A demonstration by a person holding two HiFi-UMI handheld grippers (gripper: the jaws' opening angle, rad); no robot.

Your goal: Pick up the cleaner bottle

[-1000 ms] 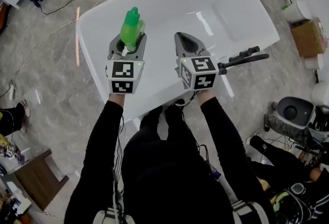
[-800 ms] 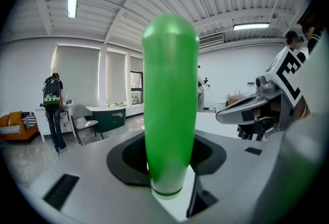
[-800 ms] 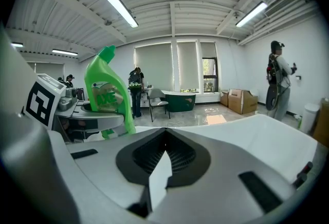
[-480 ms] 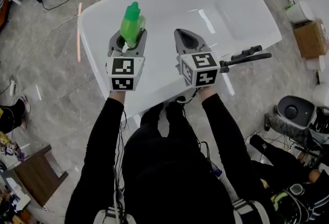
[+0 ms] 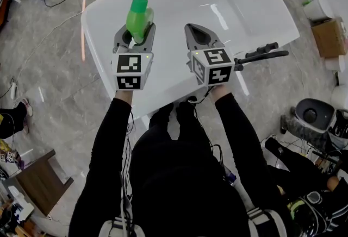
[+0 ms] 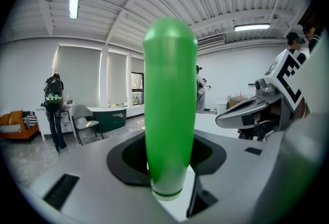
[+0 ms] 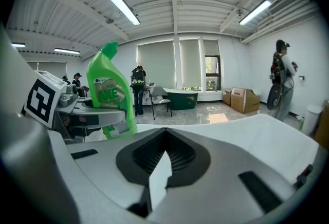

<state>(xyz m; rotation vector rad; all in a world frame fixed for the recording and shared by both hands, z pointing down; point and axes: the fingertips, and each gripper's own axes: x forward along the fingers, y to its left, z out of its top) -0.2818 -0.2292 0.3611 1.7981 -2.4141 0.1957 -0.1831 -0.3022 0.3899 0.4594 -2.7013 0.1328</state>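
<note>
Between the jaws of the left tool (image 5: pixel 135 35) the cleaner bottle (image 5: pixel 139 15) sits clamped upright, its cap toward 12 o'clock, seemingly clear of the white bench (image 5: pixel 239 2). Nothing has shifted in the last second, so the pickup looks done. At 3 o'clock, the right tool (image 5: pixel 192 29) is closed and empty.

A glossy white table (image 5: pixel 234 7) stands on a grey tiled floor (image 5: pixel 49 83). A cardboard box (image 5: pixel 329 37) sits off one end and a low wooden stand (image 5: pixel 43 184) off the other. Farther back are a backpack-wearing person (image 7: pixel 281 81), boxes (image 7: pixel 241 99) and an orange sofa (image 6: pixel 15 124).
</note>
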